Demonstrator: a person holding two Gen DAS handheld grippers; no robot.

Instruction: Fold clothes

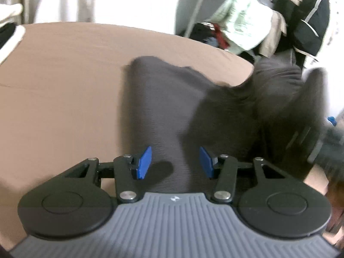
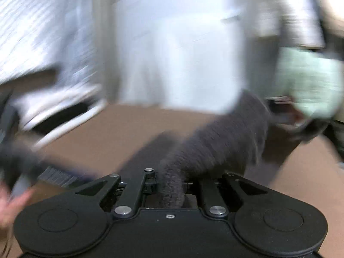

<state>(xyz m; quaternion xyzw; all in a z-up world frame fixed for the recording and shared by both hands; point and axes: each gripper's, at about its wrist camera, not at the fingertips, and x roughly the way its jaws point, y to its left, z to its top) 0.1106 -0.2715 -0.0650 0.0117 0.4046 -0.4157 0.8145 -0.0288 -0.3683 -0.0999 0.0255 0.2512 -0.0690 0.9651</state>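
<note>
Your left gripper (image 1: 175, 163) has its blue pads (image 1: 145, 163) spread wide, with nothing between them. It hovers over the near end of the dark grey garment (image 1: 163, 107), which lies on the tan surface (image 1: 64, 86).

Your right gripper (image 2: 172, 185) has its fingers drawn narrow and clamped on a bunched fold of the same dark grey garment (image 2: 215, 146). From that grip the cloth rises and trails away to the right, lifted off the tan surface (image 2: 107, 133). The right wrist view is heavily blurred, so finer detail of the grip cannot be told.

Status of the task, as a judgement:
- Done: one part of the garment lies fairly flat in a long strip in front of the left gripper.
- In hand: the right-hand portion is raised and rumpled, apparently being carried over or pulled out; which of the two cannot be told.
- Left: lay the raised portion down, square the edges and complete the remaining folds. No finished, compact fold is visible yet.

A pile of other clothes (image 1: 247, 28) lies beyond the far edge of the surface, apparently unfolded.
</note>
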